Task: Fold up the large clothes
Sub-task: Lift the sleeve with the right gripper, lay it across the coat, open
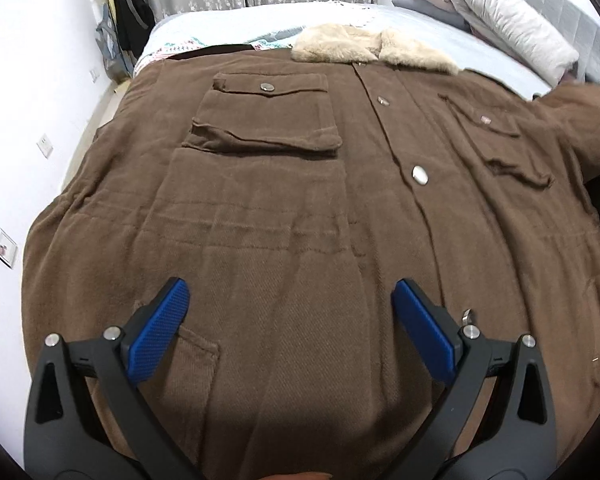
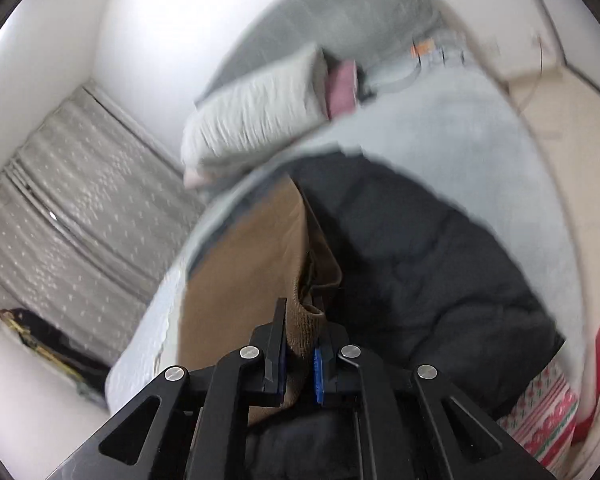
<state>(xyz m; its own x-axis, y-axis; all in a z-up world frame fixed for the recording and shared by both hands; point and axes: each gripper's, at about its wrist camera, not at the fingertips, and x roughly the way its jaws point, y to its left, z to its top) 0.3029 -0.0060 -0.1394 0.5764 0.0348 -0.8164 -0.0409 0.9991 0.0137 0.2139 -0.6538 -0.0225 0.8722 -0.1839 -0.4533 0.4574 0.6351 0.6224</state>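
Brown coat (image 1: 284, 208), fur-collared, lies spread flat, buttoned.

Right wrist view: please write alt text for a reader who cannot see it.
The right gripper is shut on the ribbed cuff of a brown corduroy coat sleeve, above a dark padded garment on a pale blue bed. A white pillow and grey curtains appear blurred behind.
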